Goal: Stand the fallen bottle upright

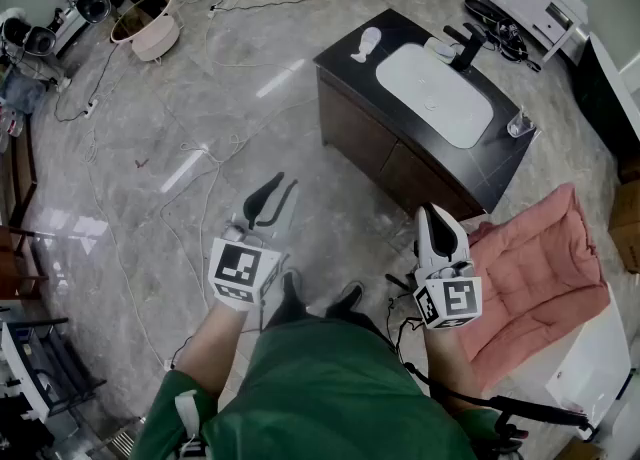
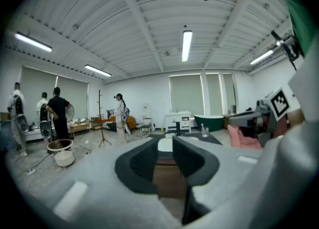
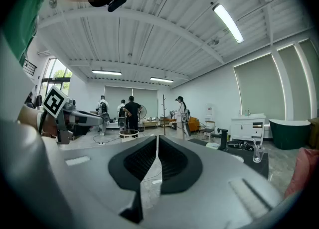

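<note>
A small white bottle [image 1: 367,43] lies on the far left corner of a dark vanity counter [image 1: 345,56], beside its white basin [image 1: 435,93]. A black faucet [image 1: 466,48] and a clear glass [image 1: 517,126] also stand on that counter. Both grippers hover over the floor well short of the vanity and point roughly level towards it. My left gripper [image 1: 272,188] [image 2: 172,142] is shut with nothing between its pads. My right gripper [image 1: 433,212] [image 3: 156,139] is shut and empty too. The glass [image 3: 257,154] shows in the right gripper view.
A pink padded mat [image 1: 540,278] lies on the floor right of the vanity, with a white box [image 1: 600,358] beyond it. Cables [image 1: 200,163] trail across the marble floor. A round tub [image 1: 148,24] stands far left. Several people [image 2: 57,113] stand at the room's far side.
</note>
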A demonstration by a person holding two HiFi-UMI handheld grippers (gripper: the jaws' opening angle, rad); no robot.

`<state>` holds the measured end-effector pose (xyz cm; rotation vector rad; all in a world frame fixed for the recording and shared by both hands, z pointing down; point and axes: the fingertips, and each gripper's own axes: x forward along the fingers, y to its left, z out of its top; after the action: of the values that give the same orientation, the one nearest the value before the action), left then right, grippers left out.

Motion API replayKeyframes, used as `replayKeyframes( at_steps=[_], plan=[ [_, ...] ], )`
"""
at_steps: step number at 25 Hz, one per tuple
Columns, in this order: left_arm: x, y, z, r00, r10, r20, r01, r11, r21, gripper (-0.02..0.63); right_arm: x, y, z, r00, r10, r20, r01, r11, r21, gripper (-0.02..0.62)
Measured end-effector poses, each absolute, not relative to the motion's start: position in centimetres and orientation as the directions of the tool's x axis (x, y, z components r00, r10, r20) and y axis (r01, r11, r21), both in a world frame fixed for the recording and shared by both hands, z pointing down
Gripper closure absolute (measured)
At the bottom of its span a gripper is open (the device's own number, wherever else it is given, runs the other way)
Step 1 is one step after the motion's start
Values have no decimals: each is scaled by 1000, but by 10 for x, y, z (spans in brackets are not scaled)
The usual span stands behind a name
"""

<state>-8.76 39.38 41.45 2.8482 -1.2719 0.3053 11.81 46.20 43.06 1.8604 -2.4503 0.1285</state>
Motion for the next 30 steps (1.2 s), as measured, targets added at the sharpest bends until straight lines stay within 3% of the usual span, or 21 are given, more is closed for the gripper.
replayKeyframes(
  at_steps=[13,17,21,27,30],
  plan=[
    [-204,378,408,676,-722,150,-721,-689,-70,518,11,453,401,-206,-975,83,-975,211,65,581],
    [-232,366,404,686,-715,134,-707,-699,-107,511,-7,445,395,-131,-986,103,-976,146,160,578],
    [-267,351,402,690,-714,119,-706,-700,-108,495,-22,432,392,-74,-990,122,-971,100,218,510],
    [-302,323,407,666,-735,128,-732,-677,-75,482,-29,418,388,-50,-990,134,-969,81,235,506],
    [-301,303,415,671,-725,157,-727,-684,-51,444,-23,401,389,-57,-987,148,-966,92,243,506]
  ],
)
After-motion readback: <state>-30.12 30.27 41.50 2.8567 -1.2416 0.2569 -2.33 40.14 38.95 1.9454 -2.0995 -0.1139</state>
